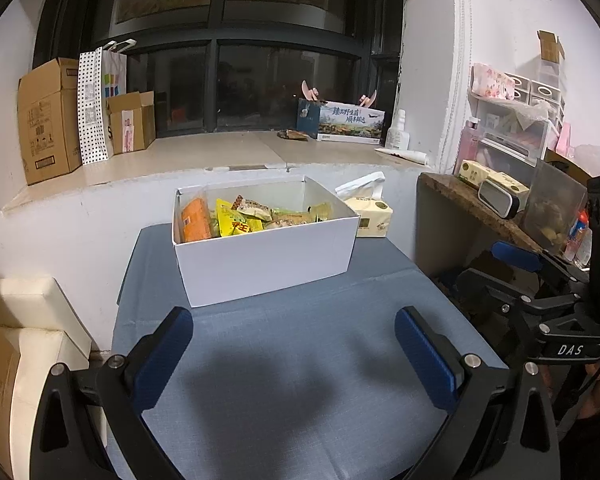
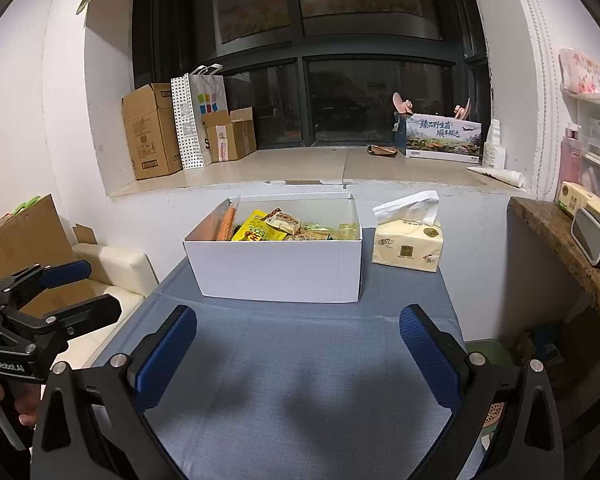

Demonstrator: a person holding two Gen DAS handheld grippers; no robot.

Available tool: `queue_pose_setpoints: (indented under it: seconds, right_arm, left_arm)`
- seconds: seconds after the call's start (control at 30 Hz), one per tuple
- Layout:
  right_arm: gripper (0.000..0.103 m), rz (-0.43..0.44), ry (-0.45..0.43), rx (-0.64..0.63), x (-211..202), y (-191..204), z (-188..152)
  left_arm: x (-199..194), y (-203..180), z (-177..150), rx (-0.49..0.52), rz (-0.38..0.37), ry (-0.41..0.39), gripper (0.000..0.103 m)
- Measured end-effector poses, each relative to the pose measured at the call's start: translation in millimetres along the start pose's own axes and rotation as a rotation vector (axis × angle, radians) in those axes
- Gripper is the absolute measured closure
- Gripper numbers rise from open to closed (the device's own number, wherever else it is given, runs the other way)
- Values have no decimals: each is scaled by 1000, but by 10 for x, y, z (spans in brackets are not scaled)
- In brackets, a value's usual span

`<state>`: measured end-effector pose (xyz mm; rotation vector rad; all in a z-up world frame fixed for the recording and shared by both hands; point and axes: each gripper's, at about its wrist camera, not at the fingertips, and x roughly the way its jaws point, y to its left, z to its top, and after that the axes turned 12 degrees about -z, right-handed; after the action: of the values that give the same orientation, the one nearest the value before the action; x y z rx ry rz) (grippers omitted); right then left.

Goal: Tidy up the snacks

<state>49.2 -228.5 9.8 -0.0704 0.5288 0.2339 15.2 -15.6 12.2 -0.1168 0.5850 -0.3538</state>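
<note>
Blue-clothed bench (image 2: 300, 380) carries white box (image 2: 276, 268) of snacks (image 2: 260, 232); left hand-held gripper (image 1: 294, 354) and right hand-held gripper (image 2: 298, 354) both spread wide, empty.

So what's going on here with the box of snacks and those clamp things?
A person holds a hand-held gripper in each hand, and both the left hand-held gripper and the right hand-held gripper are open and empty above the blue tablecloth. Ahead sits a white box with snack packets inside, a tissue pack beside it. No snacks lie out on the cloth.
</note>
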Motion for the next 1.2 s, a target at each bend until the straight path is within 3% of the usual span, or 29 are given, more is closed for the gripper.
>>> queue_pose_setpoints:
  seconds: [1.2]
  right_arm:
    - [0,-6,3,-1,-10,-12,14]
  left_arm:
    - [42,-35,-27,23,-2,19,0]
